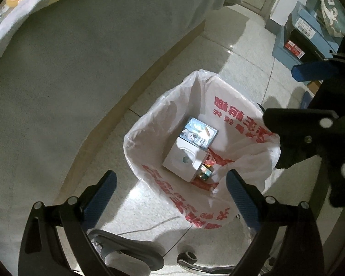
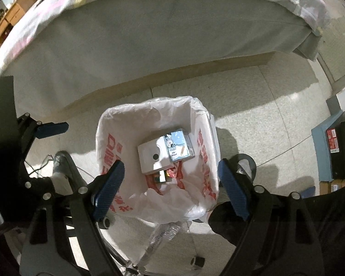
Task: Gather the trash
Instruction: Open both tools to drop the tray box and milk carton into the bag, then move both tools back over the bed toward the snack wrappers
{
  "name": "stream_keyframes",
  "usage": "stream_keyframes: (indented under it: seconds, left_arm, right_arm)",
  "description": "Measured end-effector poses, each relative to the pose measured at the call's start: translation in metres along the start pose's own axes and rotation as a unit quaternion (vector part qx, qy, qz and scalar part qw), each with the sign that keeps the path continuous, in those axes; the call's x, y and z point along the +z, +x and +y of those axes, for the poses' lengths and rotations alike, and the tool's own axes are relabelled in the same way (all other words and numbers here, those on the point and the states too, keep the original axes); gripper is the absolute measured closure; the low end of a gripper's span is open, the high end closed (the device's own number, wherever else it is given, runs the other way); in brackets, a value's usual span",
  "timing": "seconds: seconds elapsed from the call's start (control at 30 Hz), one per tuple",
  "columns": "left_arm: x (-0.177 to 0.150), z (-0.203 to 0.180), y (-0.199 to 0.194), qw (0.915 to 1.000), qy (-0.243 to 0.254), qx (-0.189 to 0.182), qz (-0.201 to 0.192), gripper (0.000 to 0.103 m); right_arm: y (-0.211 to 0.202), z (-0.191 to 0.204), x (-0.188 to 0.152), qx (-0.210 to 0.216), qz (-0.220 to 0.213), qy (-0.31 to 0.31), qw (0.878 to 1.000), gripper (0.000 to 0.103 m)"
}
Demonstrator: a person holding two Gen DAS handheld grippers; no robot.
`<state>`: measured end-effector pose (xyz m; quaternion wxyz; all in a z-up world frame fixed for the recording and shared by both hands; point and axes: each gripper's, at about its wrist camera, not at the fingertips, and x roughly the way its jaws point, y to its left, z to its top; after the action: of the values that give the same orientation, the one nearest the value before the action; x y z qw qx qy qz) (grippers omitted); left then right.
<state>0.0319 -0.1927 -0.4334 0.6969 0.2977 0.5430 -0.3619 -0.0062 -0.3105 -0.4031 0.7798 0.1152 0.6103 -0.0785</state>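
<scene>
A bin lined with a white plastic bag (image 1: 218,112) with red print stands on the floor; it also shows in the right wrist view (image 2: 149,112). Inside lie a white box (image 1: 184,158) (image 2: 150,158), a blue printed packet (image 1: 199,133) (image 2: 178,147) on top of it, and a small colourful wrapper (image 1: 204,172) (image 2: 161,176). My left gripper (image 1: 171,195) is open and empty above the bin's near rim. My right gripper (image 2: 170,188) is open and empty over the bin. The right gripper also appears in the left wrist view (image 1: 310,126).
A bed (image 2: 149,34) with a grey side panel runs behind the bin. Blue and black boxes (image 1: 306,36) (image 2: 335,147) stand at the right on the tiled floor. A grey shoe (image 1: 126,255) and a chair base (image 1: 188,260) lie near the bin.
</scene>
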Motion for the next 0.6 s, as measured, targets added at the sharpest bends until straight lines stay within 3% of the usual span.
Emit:
stream_keyframes:
  seconds: [0.6]
  left_arm:
    - [0.002, 0.011, -0.029, 0.9992, -0.016, -0.002, -0.035, 0.01]
  right_arm:
    - [-0.035, -0.001, 0.0, 0.019, -0.043, 0.022, 0.999, 0.017]
